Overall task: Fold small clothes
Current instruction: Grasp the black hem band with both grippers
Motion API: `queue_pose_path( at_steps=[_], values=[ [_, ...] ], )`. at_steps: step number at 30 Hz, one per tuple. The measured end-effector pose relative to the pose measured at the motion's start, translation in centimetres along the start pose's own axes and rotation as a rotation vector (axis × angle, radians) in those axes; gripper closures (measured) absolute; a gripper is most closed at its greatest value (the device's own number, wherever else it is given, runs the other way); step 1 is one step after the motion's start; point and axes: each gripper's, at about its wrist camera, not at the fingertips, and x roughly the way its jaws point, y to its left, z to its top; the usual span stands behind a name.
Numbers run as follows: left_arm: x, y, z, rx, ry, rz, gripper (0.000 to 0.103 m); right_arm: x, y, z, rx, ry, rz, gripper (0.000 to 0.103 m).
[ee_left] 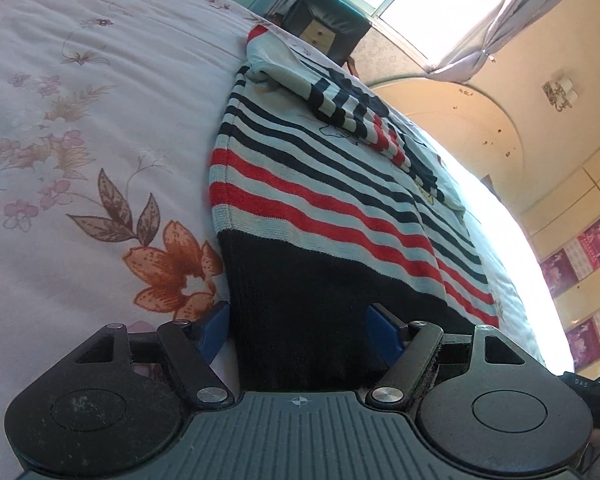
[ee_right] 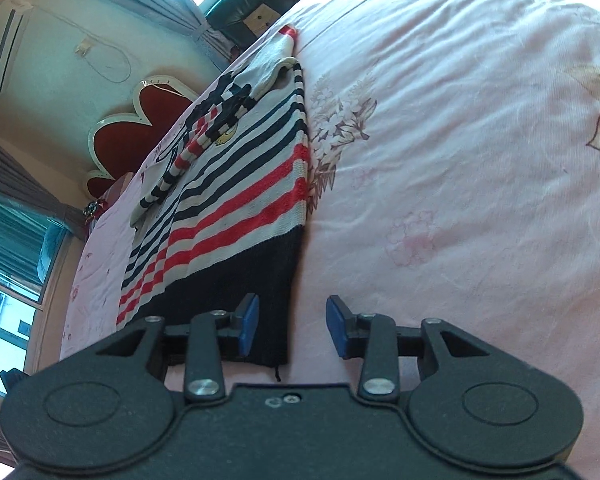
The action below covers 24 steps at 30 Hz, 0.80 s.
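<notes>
Striped sweater (ee_left: 324, 200) flat on bed (ee_left: 80, 140); left tongs (ee_left: 298, 332) and right tongs (ee_right: 292, 326) open, astride its dark hem corners.

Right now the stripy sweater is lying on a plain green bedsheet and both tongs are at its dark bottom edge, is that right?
Not quite. The bedsheet is pale pink with printed flowers, not plain green; the left wrist view shows this. The rest holds: the stripy sweater lies on it, with the left tongs and right tongs at its dark bottom edge.
</notes>
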Motion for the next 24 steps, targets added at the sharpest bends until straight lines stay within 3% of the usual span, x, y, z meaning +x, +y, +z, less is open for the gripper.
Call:
queue_pose_path(
  at_steps=[5,11,14,15,17,24],
  values=[
    [2.0,0.8,1.7,-0.041,0.022,-0.104,0.029,1.1,-0.5,0.0,0.063,0.007,0.044,0.066],
    [4.3,1.1,2.5,-0.110,0.042,-0.224,0.029,3.9,1.2,0.3,0.048,0.068,0.101,0.066],
    [4.9,0.4,2.5,-0.103,0.042,-0.230,0.032,5.0,2.0,0.6,0.047,0.075,0.117,0.066],
    [4.9,0.4,2.5,-0.101,0.049,-0.229,0.047,5.1,2.0,0.7,0.047,0.076,0.120,0.068],
    [4.9,0.6,2.1,-0.097,0.067,-0.227,0.057,5.1,2.0,0.7,0.046,0.078,0.120,0.071],
    [4.0,1.8,0.8,-0.132,0.045,-0.255,0.057,3.9,1.0,0.5,0.055,0.087,0.125,0.074]
  ],
)
